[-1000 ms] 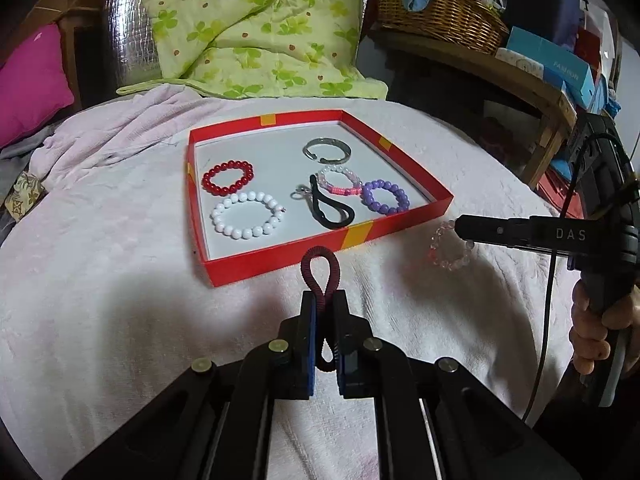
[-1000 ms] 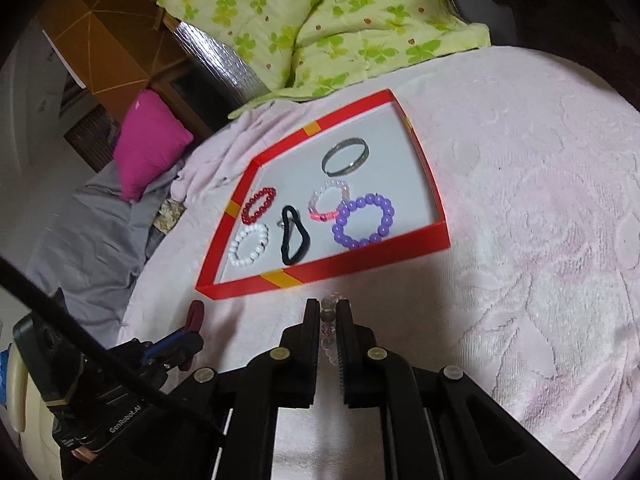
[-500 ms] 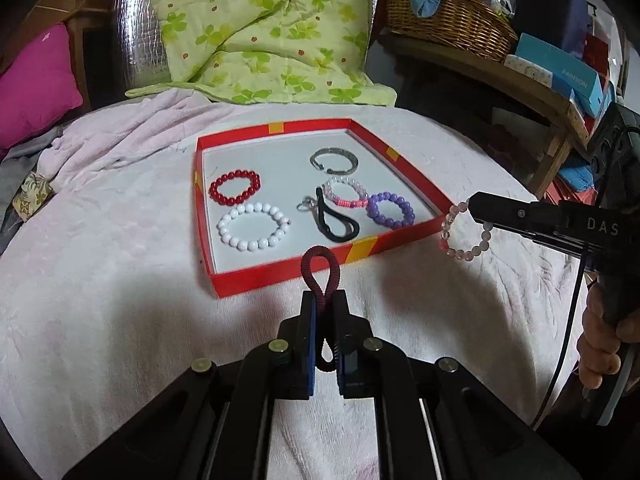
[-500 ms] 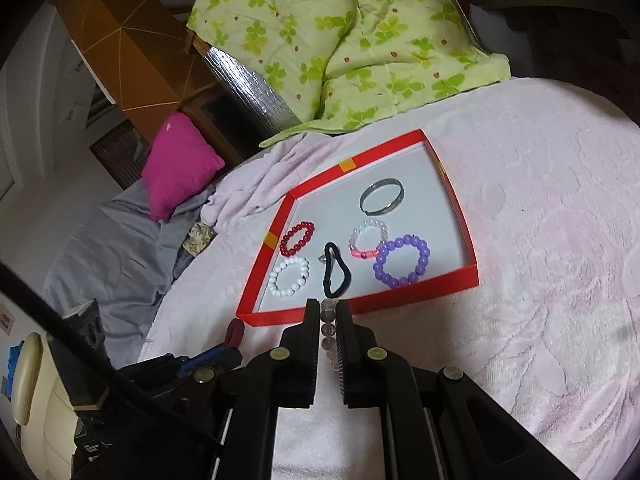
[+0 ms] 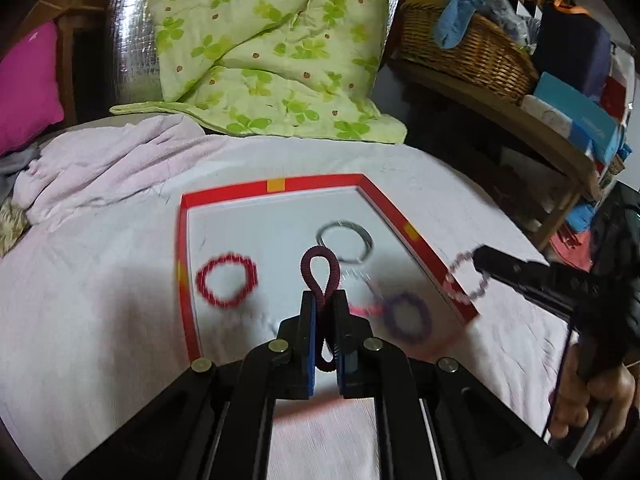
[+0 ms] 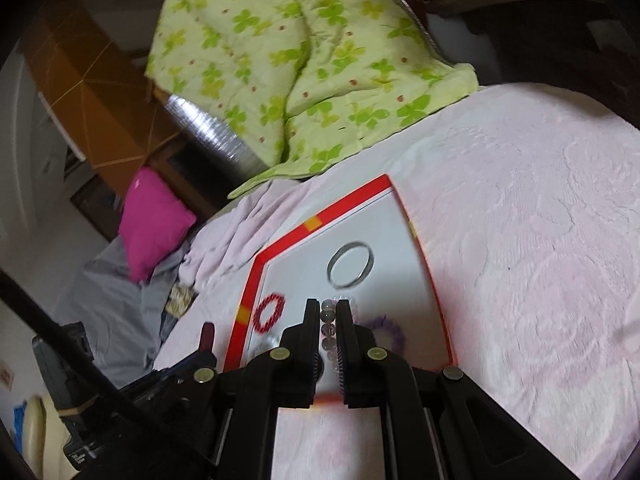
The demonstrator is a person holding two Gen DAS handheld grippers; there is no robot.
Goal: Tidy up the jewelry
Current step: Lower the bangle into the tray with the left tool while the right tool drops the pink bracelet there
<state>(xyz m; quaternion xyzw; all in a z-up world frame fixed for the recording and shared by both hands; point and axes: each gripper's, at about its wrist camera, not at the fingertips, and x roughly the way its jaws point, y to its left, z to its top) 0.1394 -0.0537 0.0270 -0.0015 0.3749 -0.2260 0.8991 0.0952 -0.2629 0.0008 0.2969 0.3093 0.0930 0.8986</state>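
My left gripper point(image 5: 324, 300) is shut on a dark red hair tie point(image 5: 320, 270) and holds it above the near part of the red-rimmed tray point(image 5: 276, 185). My right gripper point(image 6: 329, 308) is shut on a clear pale-pink bead bracelet point(image 6: 327, 334); in the left wrist view that bracelet point(image 5: 466, 278) hangs over the tray's right rim. In the tray lie a red bead bracelet point(image 5: 226, 280), a silver bangle point(image 5: 346, 240), a purple bead bracelet point(image 5: 408, 316) and a pink-white one point(image 5: 366, 310), partly hidden by my fingers. The tray point(image 6: 348, 200) is blurred in both views.
The tray sits on a pink bedspread point(image 5: 80, 320). A green floral quilt point(image 5: 272, 48) and a magenta pillow point(image 5: 24, 84) lie behind. A wicker basket point(image 5: 464, 48) and boxes stand on a wooden shelf at the right. A hand point(image 5: 592, 404) grips the right tool.
Both grippers have moved forward over the tray, still holding their items. The tray now looks closer and the white bracelet and black tie are hidden below my left fingers.
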